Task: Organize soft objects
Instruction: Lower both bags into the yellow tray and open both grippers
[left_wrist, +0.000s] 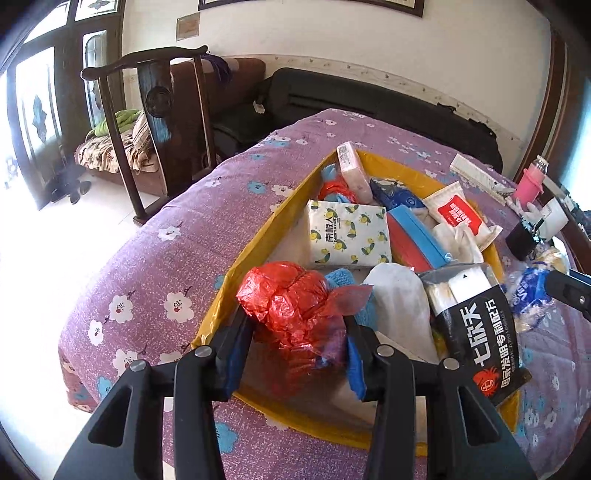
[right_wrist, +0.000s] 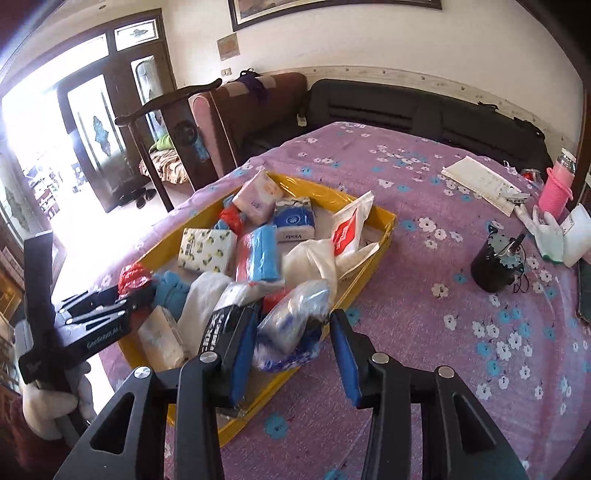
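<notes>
A yellow box (left_wrist: 236, 258) sits on a purple flowered cloth, full of soft packs and bags. My left gripper (left_wrist: 295, 347) is shut on a crumpled red plastic bag (left_wrist: 291, 299) over the box's near left corner; it also shows in the right wrist view (right_wrist: 135, 277). My right gripper (right_wrist: 291, 343) is open around a clear plastic bag with blue print (right_wrist: 295, 314) that rests on the box's near right edge (right_wrist: 373, 258); whether its pads touch the bag, I cannot tell. A lemon-print tissue pack (left_wrist: 349, 234) lies in the box.
A black cup (right_wrist: 496, 260), a white glove (right_wrist: 550, 232), a pink bottle (right_wrist: 557, 184) and papers (right_wrist: 480, 181) lie on the cloth at the right. A dark wooden chair (left_wrist: 162, 122) and sofas stand beyond the table.
</notes>
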